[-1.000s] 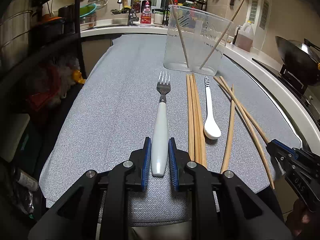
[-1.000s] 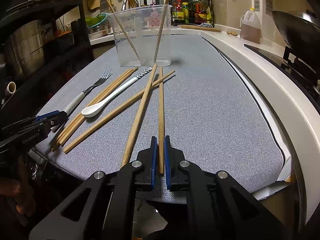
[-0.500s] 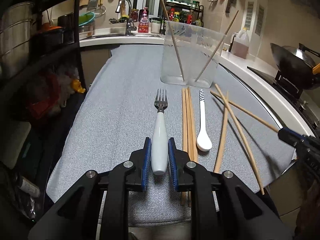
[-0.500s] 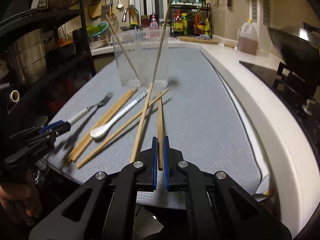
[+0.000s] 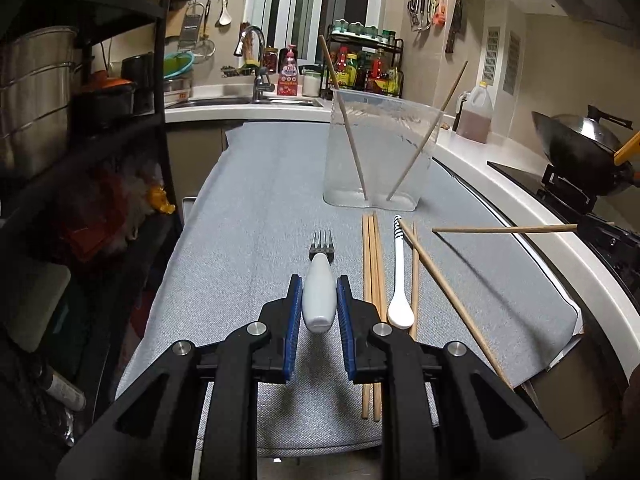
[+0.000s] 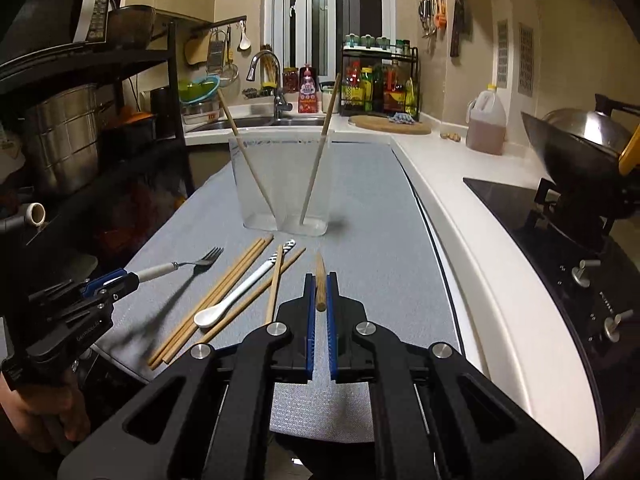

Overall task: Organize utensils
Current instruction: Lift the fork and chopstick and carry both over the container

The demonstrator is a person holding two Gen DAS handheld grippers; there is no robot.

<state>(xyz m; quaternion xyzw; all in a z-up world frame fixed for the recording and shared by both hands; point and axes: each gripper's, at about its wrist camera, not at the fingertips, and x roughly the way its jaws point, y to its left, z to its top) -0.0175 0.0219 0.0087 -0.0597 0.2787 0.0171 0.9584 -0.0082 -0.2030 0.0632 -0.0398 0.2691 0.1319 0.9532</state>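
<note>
The left gripper (image 5: 319,308) pinches the fork (image 5: 319,296) by the butt of its white handle, tines pointing away. Held at that end and lifted clear of the mat (image 5: 256,208), the fork can probably go tines-first into the bin (image 5: 378,152). The right gripper (image 6: 320,300) is pressed together on one chopstick (image 6: 320,280), gripped near its end so the shaft runs forward along the fingers, also off the mat; in the left view it hangs level above the mat's right edge.

The clear bin stands toward the mat's far edge, right of the middle. Two chopsticks (image 5: 352,132) already lean crossed inside it, which suggests it is the sorting target.

On the mat lie three chopsticks (image 5: 372,280) side by side, just right of the fork, reaching the near edge. Beside them lies the white spoon (image 5: 399,280), bowl toward the near edge, and two more sticks (image 5: 440,280) lie beside it, crossing near their far ends.

Both loads seem ready to travel to the bin. The long chopstick risks striking its rim.
</note>
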